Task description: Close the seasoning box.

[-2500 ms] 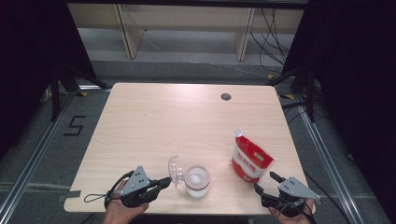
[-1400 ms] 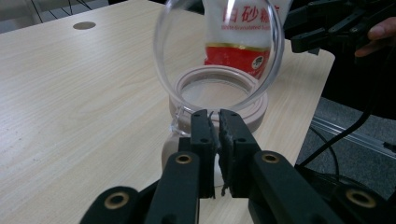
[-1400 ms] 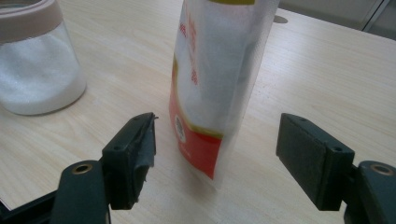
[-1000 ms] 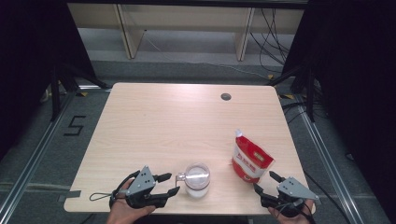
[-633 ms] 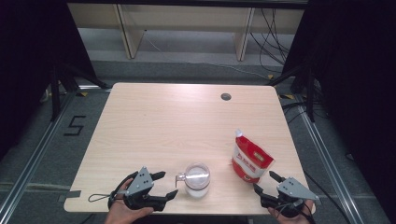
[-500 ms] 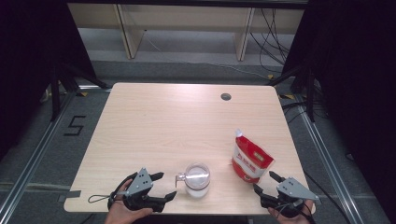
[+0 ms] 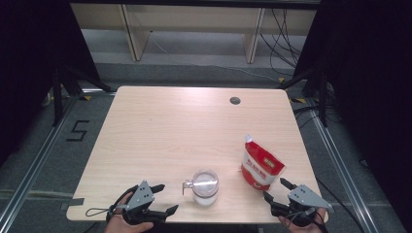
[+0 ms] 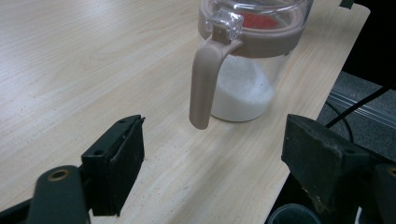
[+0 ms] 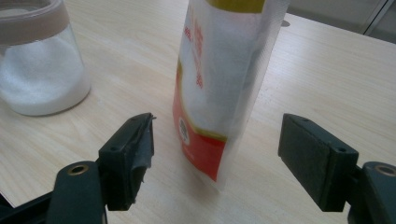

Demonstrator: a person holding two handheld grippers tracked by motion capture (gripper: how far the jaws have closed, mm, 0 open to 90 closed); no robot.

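A clear jar with a brown rim band and handle stands near the table's front edge, part full of white powder, its lid down. My left gripper sits just left of it at the front edge. Its jaws have just been opening and stand wide with nothing between them. In the left gripper view the jar's handle hangs a short way ahead of the jaws. A red and white pouch stands upright right of the jar. My right gripper is open, close in front of the pouch and not touching it.
The wooden table has a dark cable hole at its far right. Both hands rest at the front edge. Pale shelving stands beyond the far edge, and cables lie on the floor at the back right.
The jar's clear lid, upright at first, now lies shut. My left gripper has let go, opened wider and drawn back toward the front edge. The right gripper has not moved.
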